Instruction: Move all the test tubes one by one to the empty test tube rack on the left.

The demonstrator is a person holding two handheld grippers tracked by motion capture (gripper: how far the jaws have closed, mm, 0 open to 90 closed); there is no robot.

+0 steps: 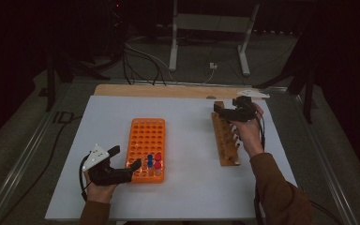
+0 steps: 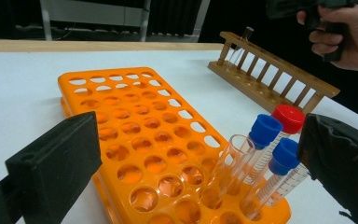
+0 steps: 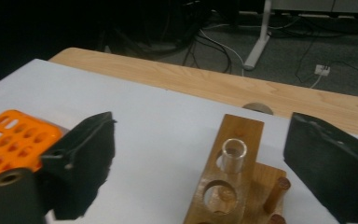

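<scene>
Two claws are in play. The right claw [image 3: 198, 158] stands spread over the far end of the long wooden test-tube rack [image 1: 225, 138], its jaws flanking a clear uncapped glass tube [image 3: 233, 156] that sits upright in the rack's end hole; the pads do not touch the glass. The left claw [image 2: 200, 163] is likewise spread and pinches nothing, held low at the near end of the orange plastic multi-hole rack [image 2: 144, 135], with the capped tubes between its jaws.

That orange rack holds two blue-capped tubes [image 2: 265, 130], one red-capped tube [image 2: 288, 118] and one open clear tube [image 2: 235, 149], all clustered in its near corner. Both racks rest on the white table [image 1: 187, 154], well apart from each other.

Judged step: the right claw is lining up to grasp the glass tube in the wooden rack, probably for transfer to the orange rack. The next move calls for centring the jaws on the tube's upper part, closing gently, then lifting straight up so the glass clears its hole without tilting the rack.
</scene>
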